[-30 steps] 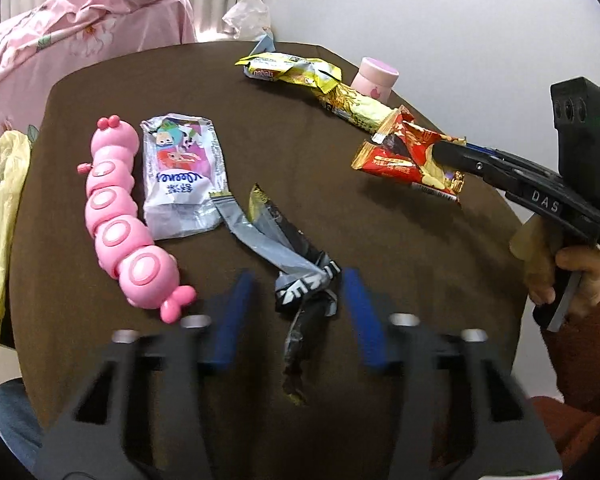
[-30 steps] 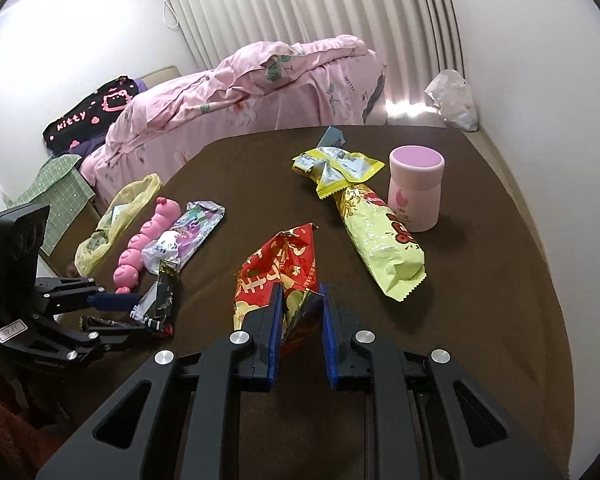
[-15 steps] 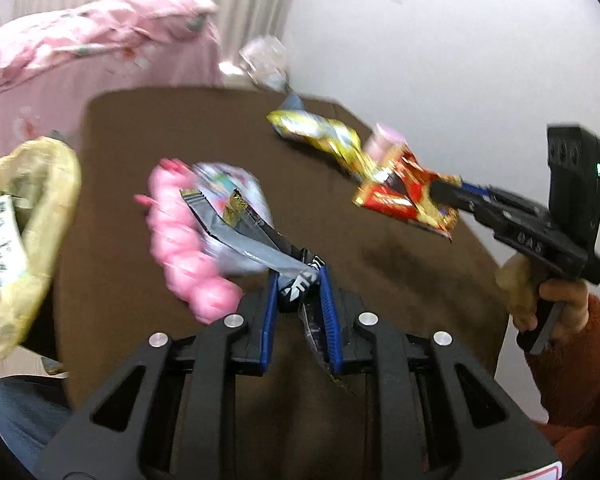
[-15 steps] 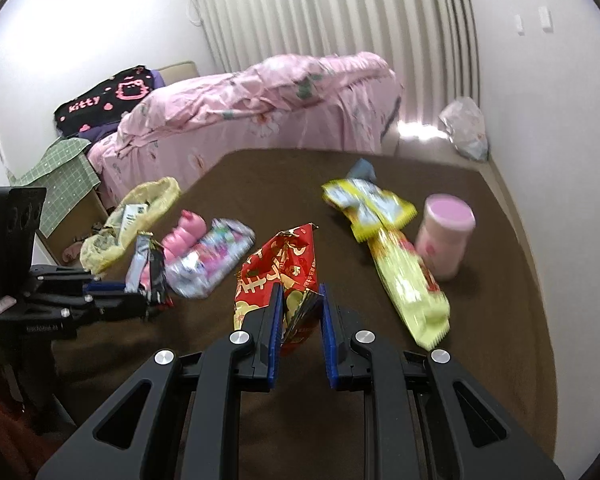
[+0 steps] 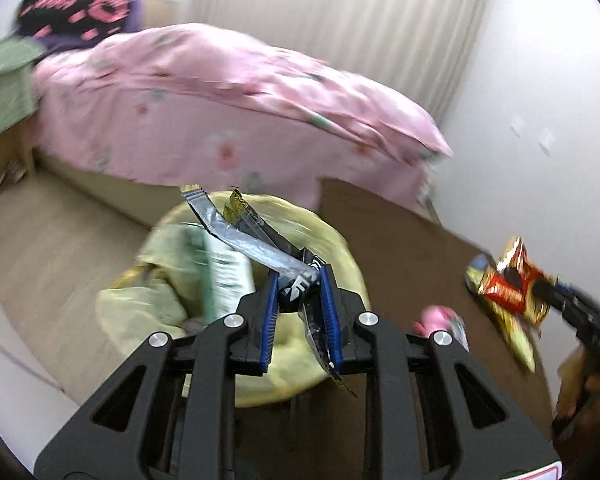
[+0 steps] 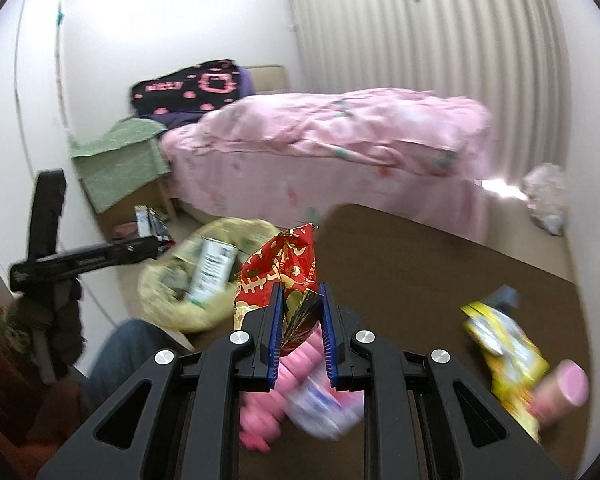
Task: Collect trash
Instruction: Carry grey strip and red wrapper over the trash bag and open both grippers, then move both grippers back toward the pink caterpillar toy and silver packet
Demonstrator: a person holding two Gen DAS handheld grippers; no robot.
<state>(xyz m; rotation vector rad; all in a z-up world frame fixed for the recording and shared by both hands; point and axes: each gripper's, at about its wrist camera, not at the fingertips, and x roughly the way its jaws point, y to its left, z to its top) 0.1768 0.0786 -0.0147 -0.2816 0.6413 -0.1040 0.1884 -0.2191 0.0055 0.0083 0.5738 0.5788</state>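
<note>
Left wrist view: left gripper (image 5: 298, 300) is pinching a crinkled black-and-silver foil wrapper (image 5: 256, 240) above the yellow plastic trash bag (image 5: 304, 344); right gripper (image 6: 299, 320) is clamping a glossy red snack wrapper (image 6: 278, 268) over the brown table (image 6: 440, 264).

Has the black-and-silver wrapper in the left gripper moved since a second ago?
Yes. The black-and-silver wrapper, clamped in the left gripper, was lying on the brown table; now it is off the table, in front of the yellow trash bag beside it.
</note>
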